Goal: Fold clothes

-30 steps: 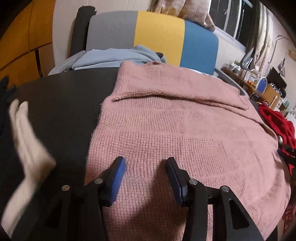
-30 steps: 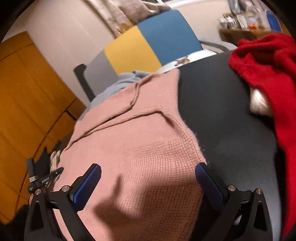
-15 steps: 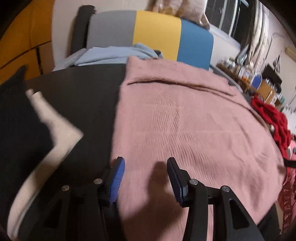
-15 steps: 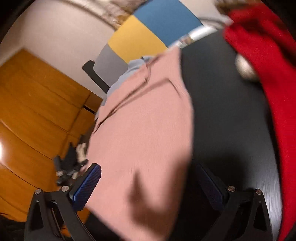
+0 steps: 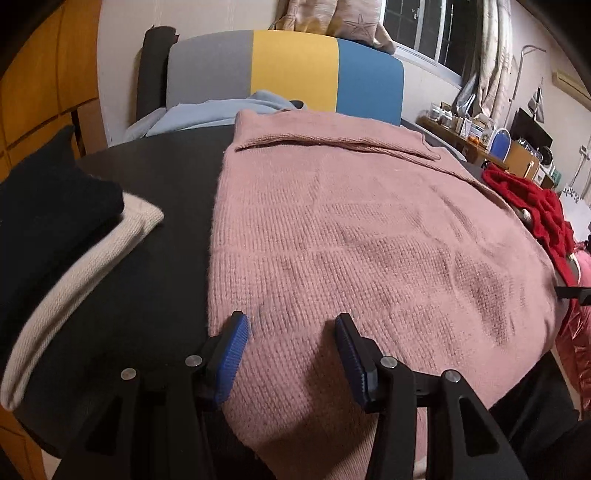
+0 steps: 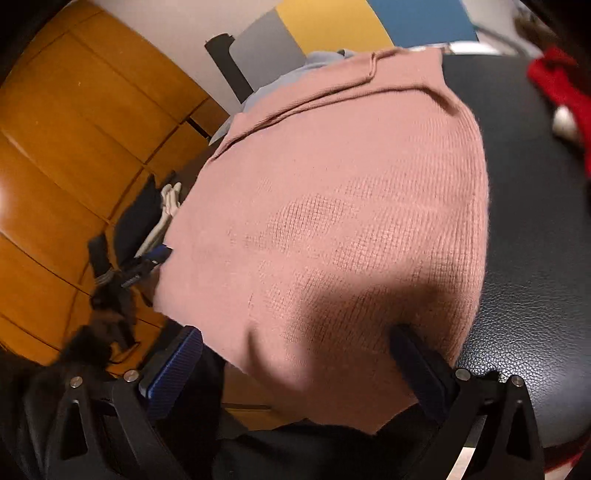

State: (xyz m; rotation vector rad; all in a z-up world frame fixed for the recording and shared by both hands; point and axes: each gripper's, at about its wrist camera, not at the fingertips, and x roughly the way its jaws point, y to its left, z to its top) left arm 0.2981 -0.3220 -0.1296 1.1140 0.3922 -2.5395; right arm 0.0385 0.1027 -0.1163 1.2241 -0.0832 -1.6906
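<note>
Your pink sweater (image 5: 362, 240) runs lengthwise away from both fingers, collar far; left gripper (image 5: 291, 354) and right gripper (image 6: 295, 365) gape wide, holding nothing.

A chair (image 5: 291, 70) with a gray, yellow and blue back stands at the far edge of the black counter (image 5: 155, 192). Behind it is a pale wall (image 5: 118, 44). A window (image 5: 417, 26) with curtains (image 5: 491, 74) is at the far right. Orange wooden doors (image 6: 74, 122) are on the left.
</note>
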